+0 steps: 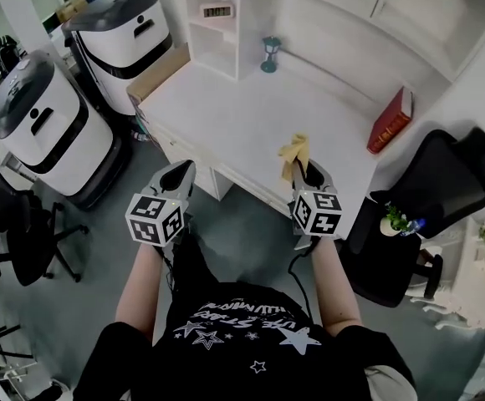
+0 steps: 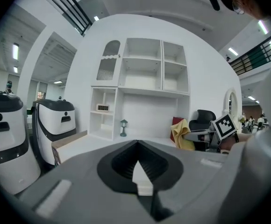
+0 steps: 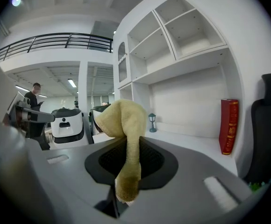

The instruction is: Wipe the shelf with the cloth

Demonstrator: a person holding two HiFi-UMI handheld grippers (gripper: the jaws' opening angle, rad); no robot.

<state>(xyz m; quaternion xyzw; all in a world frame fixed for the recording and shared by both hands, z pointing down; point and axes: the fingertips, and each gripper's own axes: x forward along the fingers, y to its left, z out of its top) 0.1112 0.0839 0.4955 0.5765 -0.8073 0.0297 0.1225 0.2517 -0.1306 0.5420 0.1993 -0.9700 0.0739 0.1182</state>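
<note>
At the right gripper [image 1: 303,167], the jaws pinch one yellow cloth [image 3: 126,125] by a narrow fold; its bulk flops free past the tips. Left gripper [image 1: 178,174]: jaws pressed together, nothing held. Both hang at the front edge of the desk [image 1: 226,115], well apart from the shelf [image 1: 216,36].

Risks, judged: wiping drag may pull the thin fold out; a careless sweep may topple the lantern [image 1: 269,54] or clock [image 1: 217,11].

Count: cloth 1, lantern 1, clock 1, red book [image 1: 390,120] 1, grippers 2.
</note>
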